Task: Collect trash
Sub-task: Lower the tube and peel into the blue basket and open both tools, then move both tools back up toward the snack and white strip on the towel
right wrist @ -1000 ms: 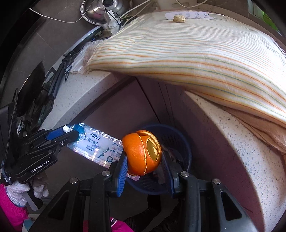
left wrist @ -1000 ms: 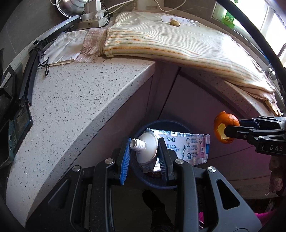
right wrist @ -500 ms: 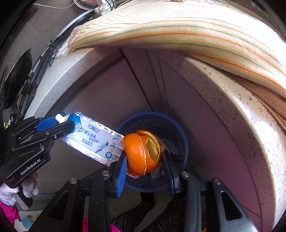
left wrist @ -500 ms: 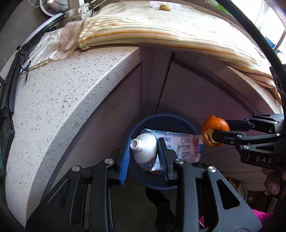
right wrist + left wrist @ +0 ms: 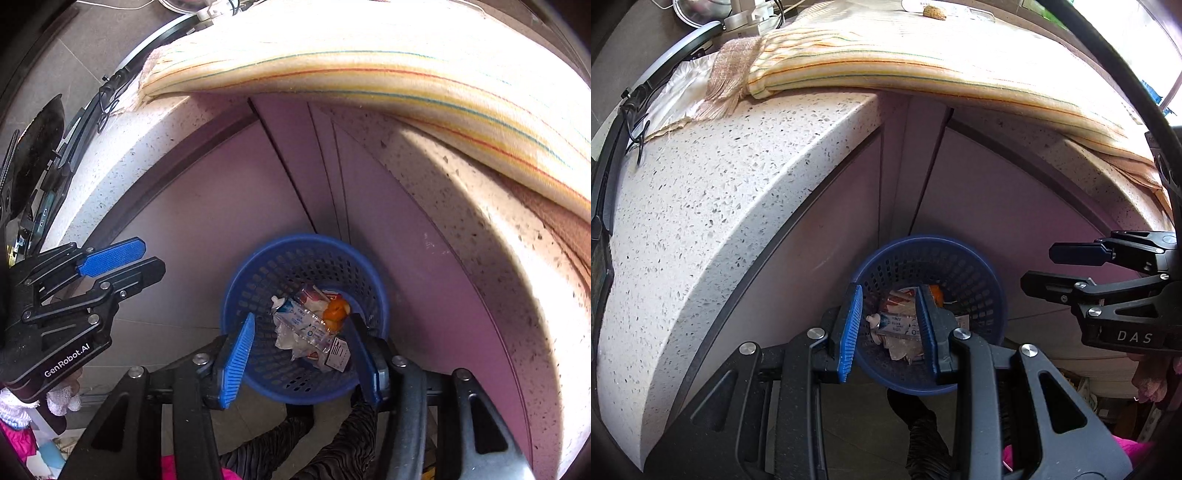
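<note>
1. The toothpaste tube (image 5: 308, 325) and orange peel (image 5: 334, 310) lie inside the blue basket (image 5: 240, 280) — this drop looks done.
2. Next likely calls for fetching more trash from the counter (image 5: 701, 206).
3. Left gripper (image 5: 888, 328) and right gripper (image 5: 301, 354) hover above the basket, jaws wide, holding nothing.

My left gripper (image 5: 890, 328) is matt black plastic with ribbed blue pads (image 5: 851, 328) and bright metal screws; my right gripper (image 5: 301, 350) is made the same. Below them the blue basket (image 5: 236, 295) is perforated plastic with a slight sheen. Inside it lie a glossy toothpaste tube (image 5: 306, 325), crinkled shiny wrappers and dull orange peel (image 5: 334, 312). Above the basket, the countertop (image 5: 701, 206) is smooth speckled stone under a coarse striped cloth (image 5: 905, 62).
</note>
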Motion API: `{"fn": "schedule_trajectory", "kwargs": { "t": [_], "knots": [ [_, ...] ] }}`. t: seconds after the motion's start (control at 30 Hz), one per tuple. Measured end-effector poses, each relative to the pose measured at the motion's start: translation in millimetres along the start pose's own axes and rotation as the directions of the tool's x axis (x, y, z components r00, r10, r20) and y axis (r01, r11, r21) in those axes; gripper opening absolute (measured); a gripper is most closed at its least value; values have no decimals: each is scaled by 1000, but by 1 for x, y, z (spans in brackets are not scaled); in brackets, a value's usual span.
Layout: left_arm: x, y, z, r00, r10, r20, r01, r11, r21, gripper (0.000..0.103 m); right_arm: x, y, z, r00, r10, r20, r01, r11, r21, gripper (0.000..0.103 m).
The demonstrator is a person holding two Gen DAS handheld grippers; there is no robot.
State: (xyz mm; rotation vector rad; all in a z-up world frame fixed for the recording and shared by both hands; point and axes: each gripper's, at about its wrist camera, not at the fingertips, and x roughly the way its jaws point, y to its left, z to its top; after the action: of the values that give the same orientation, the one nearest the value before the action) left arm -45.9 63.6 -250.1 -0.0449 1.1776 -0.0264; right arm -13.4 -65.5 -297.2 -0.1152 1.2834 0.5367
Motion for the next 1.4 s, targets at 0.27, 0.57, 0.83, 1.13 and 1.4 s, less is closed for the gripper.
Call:
{"fn": "schedule_trajectory", "kwargs": {
  "t": [0.27,0.57,0.83,1.13,1.4],
  "knots": [
    [-23,1,4,999,10,46,-9,1000,-18,29,-22,7,7,999,16,33,-15,1000,-21,54],
    [-54,7,18,994,6,105,1,998,-65,29,-66,7,18,993,39,107,-34,999,-42,59],
    [-77,7,46,984,5,177,10,996,-85,34,-108,-2,35,980,50,192,-42,998,-47,66],
    [-92,1,91,967,-5,256,31,995,-98,46,-147,-28,69,959,37,280,-27,999,-38,78],
    [-88,-11,133,955,-9,298,43,993,-109,56,-168,-73,108,942,10,337,-16,1000,14,85]
  ]
}}
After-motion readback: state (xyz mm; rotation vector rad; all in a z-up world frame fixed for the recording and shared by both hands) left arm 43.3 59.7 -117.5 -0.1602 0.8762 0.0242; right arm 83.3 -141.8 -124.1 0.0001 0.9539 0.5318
